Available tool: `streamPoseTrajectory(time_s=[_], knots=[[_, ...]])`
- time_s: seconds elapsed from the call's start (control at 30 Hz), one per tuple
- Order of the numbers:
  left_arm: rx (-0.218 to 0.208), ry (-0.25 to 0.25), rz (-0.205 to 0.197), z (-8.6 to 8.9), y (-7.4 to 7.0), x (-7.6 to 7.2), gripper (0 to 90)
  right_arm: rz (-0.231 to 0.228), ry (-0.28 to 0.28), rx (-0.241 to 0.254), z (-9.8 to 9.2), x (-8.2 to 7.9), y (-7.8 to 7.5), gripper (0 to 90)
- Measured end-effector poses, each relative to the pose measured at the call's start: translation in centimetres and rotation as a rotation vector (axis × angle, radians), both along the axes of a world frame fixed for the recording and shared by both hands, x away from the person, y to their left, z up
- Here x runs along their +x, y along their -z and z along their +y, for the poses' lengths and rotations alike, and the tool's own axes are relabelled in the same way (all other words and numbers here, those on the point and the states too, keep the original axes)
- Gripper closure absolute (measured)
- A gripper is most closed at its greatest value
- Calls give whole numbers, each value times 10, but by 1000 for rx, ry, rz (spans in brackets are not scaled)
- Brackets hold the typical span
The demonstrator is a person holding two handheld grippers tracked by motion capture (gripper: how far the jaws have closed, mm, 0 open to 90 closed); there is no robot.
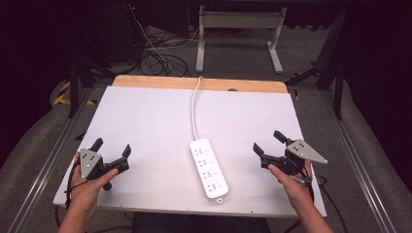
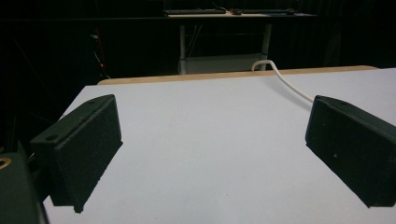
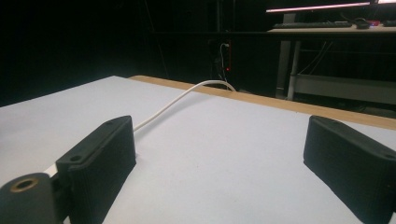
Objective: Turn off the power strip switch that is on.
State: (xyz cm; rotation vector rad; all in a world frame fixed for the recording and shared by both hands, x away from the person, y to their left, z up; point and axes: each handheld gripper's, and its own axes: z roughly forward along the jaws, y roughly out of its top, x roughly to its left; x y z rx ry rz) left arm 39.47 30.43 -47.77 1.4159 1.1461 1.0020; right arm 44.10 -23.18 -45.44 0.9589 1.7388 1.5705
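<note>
Power strip point(image 1: 209, 167) lay at mid-table, near the front edge, its white cord point(image 1: 195, 104) running off the far side. Left gripper point(image 1: 112, 150) and right gripper point(image 1: 266, 141) flanked it, well apart, jaws spread, holding nothing. Judged: approach stage; next move calls for closing in on the strip

A big white table point(image 1: 145, 126) has a wooden strip at its far edge. A white power strip point(image 1: 209, 167) lies near the middle, its cord point(image 1: 194, 104) running far back.
</note>
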Motion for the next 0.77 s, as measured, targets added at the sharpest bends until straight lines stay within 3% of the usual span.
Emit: streamPoseTrajectory(time_s=[0.77], knots=[[2,4,5,0,0,1,41,5,-7,-8,1,0,1,103]])
